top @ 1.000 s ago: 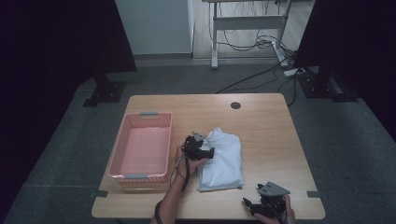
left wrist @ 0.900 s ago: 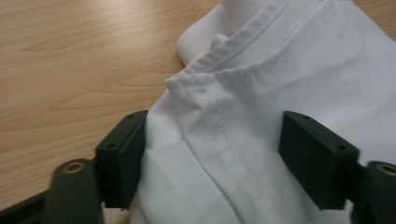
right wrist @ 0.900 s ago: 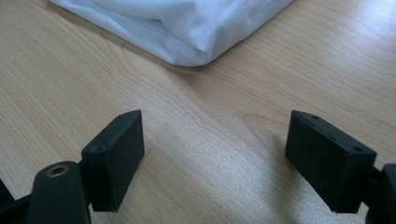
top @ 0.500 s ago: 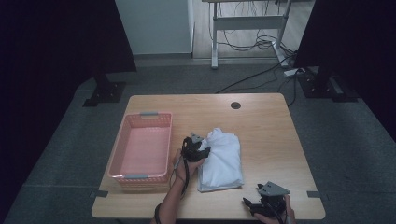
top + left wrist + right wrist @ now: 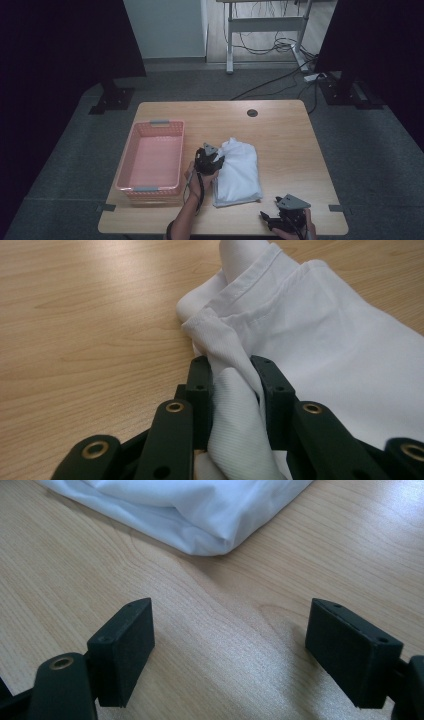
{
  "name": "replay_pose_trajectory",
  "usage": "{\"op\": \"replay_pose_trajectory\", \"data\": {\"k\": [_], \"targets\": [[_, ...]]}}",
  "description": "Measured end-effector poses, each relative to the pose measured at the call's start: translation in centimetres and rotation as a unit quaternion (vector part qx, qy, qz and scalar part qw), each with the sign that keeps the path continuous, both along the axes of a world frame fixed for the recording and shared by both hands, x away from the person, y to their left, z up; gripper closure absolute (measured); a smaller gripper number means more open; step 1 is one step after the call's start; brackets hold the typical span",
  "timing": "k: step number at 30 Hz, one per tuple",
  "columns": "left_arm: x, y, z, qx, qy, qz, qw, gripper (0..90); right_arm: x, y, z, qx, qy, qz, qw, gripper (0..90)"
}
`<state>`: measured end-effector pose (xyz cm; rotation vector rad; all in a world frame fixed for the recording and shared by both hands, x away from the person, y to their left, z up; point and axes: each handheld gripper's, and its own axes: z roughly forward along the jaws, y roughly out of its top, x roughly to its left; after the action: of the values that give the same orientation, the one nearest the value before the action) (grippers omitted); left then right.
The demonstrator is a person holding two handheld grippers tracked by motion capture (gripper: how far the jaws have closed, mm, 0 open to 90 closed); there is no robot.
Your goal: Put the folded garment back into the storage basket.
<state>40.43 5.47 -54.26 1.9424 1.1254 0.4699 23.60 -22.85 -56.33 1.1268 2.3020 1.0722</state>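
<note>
The white cloth [image 5: 237, 172] lies folded on the desk [image 5: 280, 130], just beside the pink basket [image 5: 151, 161]. The left claw [image 5: 214, 161] sits at the cloth's edge nearest the basket and pinches a fold of it tight between its jaws. The right claw [image 5: 272, 220] is wide open near the cloth's closest corner, holding nothing, low over bare wood.

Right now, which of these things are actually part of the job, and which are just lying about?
In use:
- white folded cloth, pinched at its edge by the left tongs
- left tongs
- pink basket beside it, probably its destination

Idle or background:
- right tongs, open over bare table
- cables on the floor
</note>
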Motion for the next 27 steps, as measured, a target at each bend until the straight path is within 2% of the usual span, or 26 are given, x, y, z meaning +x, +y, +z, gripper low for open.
{"op": "replay_pose_trajectory", "data": {"k": [13,22,27], "targets": [[-1.2,0.0,1.5,-0.011,-0.021,-0.012,0.9996,71.6,0.1,0.1,0.0,0.0,0.002,-0.005,1.0,19.6],[-1.5,-0.1,1.9,-0.019,-0.022,-0.019,0.9994,71.9,0.1,0.2,0.1,0.0,0.003,-0.01,0.9999,19.8],[-1.5,-0.3,2.2,-0.014,-0.025,-0.024,0.9993,72.1,0.0,0.1,0.4,0.008,-0.006,-0.014,0.9998,20.0]]}}
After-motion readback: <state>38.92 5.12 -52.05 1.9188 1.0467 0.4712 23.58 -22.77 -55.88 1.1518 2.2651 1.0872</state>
